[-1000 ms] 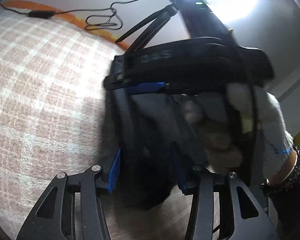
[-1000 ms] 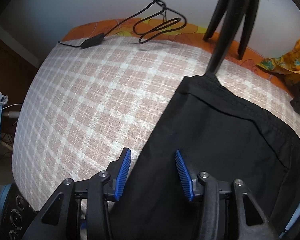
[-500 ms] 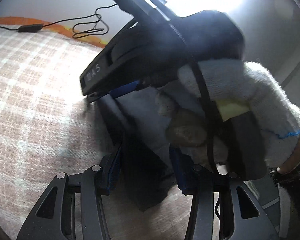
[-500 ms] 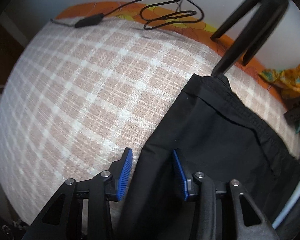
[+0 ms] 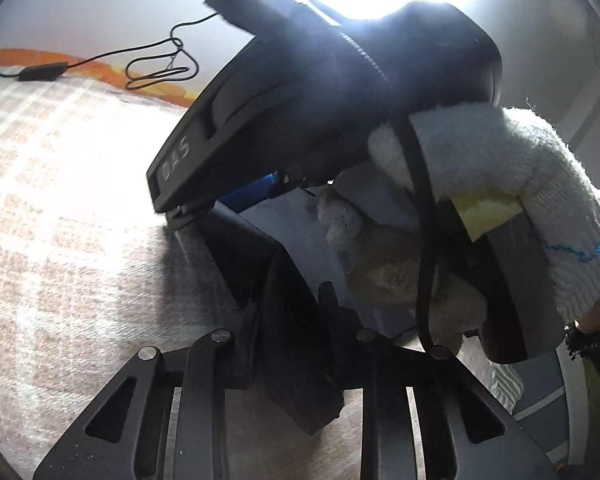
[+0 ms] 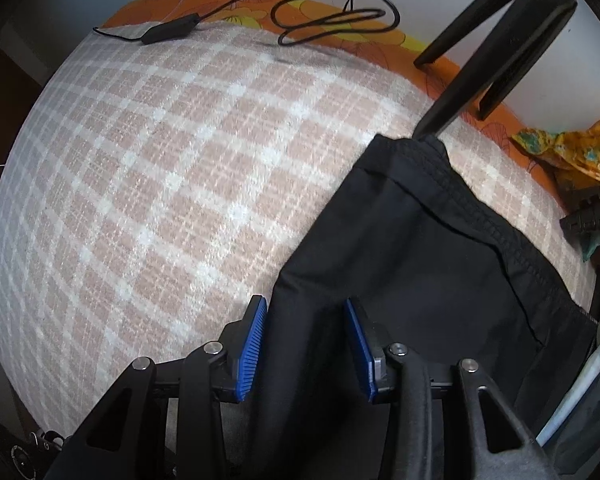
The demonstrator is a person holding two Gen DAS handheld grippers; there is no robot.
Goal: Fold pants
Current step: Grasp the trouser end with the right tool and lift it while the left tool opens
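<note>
The black pants (image 6: 420, 248) lie on a checked bed cover (image 6: 160, 160), with the waistband toward the far right. My right gripper (image 6: 306, 332) points straight down, and a raised fold of the pants' left edge fills the gap between its blue pads (image 6: 252, 344). My left gripper (image 5: 290, 304) is closing its jaws, and a hanging fold of the pants (image 5: 296, 380) is squeezed between them and covers the pads. In the right wrist view the left gripper's fingers (image 6: 480, 60) reach the pants' far corner. A gloved hand (image 5: 500, 168) holds the right gripper's housing (image 5: 300, 100) just above.
A black cable (image 6: 332, 20) with an adapter (image 6: 172, 30) lies at the far edge, on an orange sheet (image 6: 440, 52) by the white wall. A yellow patterned cloth (image 6: 572, 152) and a dark stand (image 6: 588, 216) are at the right. The bed cover drops off at the left.
My left jaws have narrowed onto the black fold. The right gripper and gloved hand now loom closer and higher in the left wrist view. The right pads stand slightly closer together on the pants.
</note>
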